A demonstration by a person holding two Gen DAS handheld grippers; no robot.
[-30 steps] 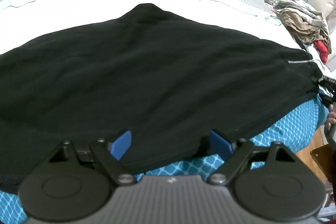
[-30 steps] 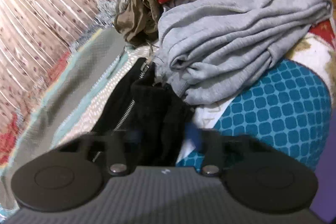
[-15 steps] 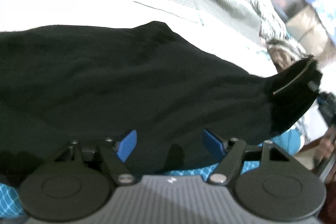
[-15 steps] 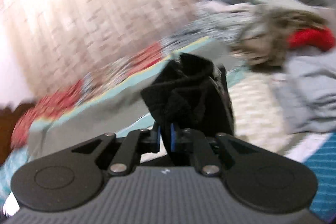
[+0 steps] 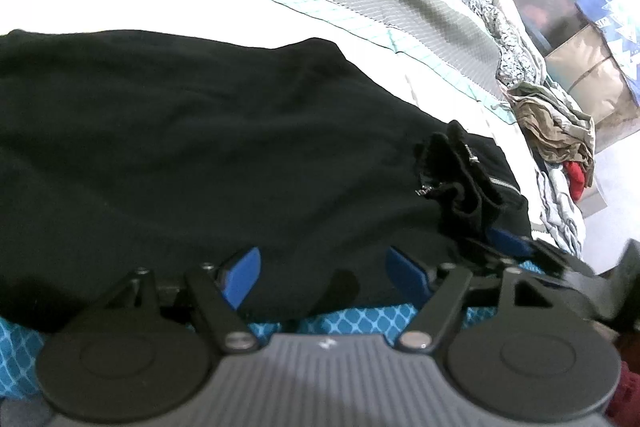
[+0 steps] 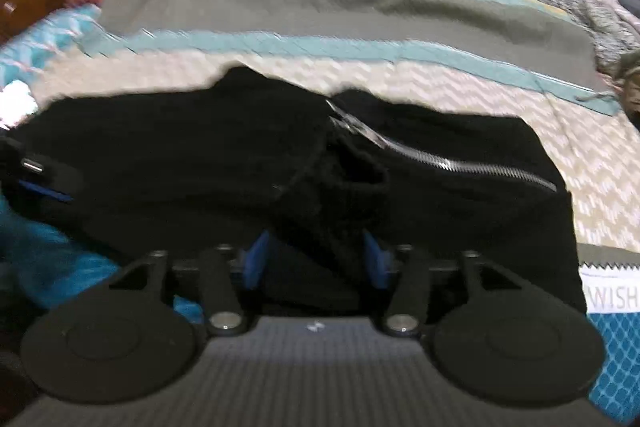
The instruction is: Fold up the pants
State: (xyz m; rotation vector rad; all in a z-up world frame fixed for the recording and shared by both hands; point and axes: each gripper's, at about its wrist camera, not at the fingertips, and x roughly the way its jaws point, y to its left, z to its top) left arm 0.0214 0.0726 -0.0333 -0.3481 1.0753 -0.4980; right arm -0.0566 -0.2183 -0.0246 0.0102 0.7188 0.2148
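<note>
Legible text: one instance only. Right wrist view: capital letters "WISH" in grey on a white fabric panel [image 6: 610, 293] at the right frame edge, below a zigzag-cut grey border and above blue lattice-patterned cloth [image 6: 618, 351]. The word is cut off by the frame edge; any further letters cannot be told.

Left wrist view: blue box [image 5: 612, 23] at upper right carries white printed shapes, too blurred to read. A small pale mark sits on each gripper's grey body between the pivots, not legible as text. No numbers or brand names readable.
</note>
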